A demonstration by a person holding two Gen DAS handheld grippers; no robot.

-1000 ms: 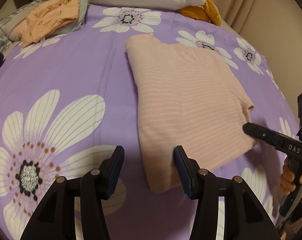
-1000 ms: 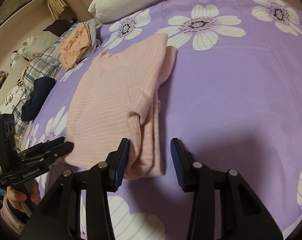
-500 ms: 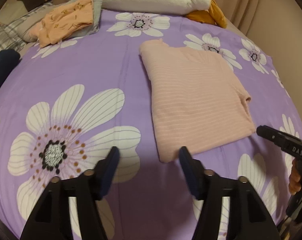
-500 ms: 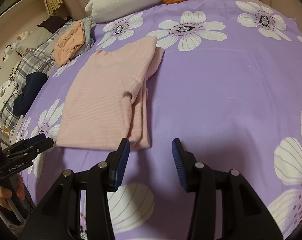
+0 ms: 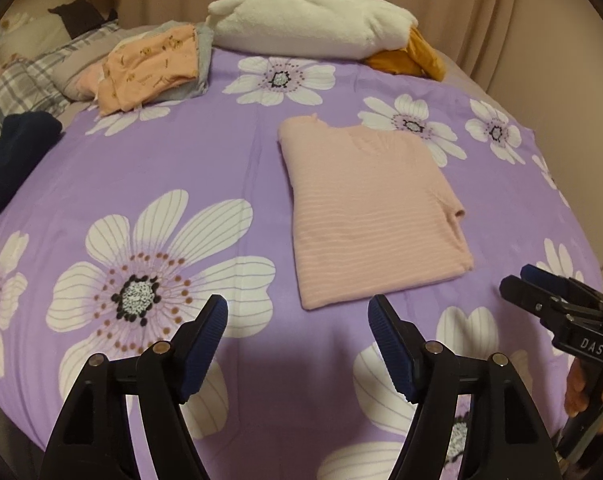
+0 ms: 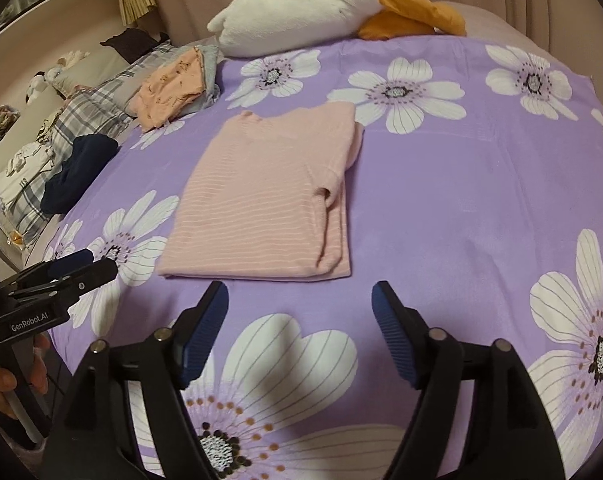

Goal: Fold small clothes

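Backing up and away from the pink striped top [image 5: 371, 216], both grippers, with more of the bedspread now showing between pads and cloth than a moment earlier. Left gripper [image 5: 297, 334]: jaws opening, standing wide apart, nothing between them, hovering over bare purple bedspread [image 5: 205, 160] just short of the top's near left corner. Right gripper [image 6: 300, 322]: jaws opening too, likewise empty, hanging just off the top's near hem toward its right corner. Showing at the right edge of the left view, the right gripper's fingers from the side, gripped below by a hand [image 5: 589, 396]; showing at the left edge of the right view, the left gripper, held by a hand [image 6: 5, 380].

Lying flat and folded into a rectangle near the middle of the bedspread, the top, one sleeve tucked along its right side, touching neither gripper. Sitting farther out at the bedspread's far left corner, a peach printed garment [image 5: 149, 68] on grey cloth. Resting along the far edge, a white plush toy [image 5: 309, 28] with an orange part. Lying off the left edge, a dark navy garment [image 5: 13, 152] beside plaid bedding [image 6: 81, 112].
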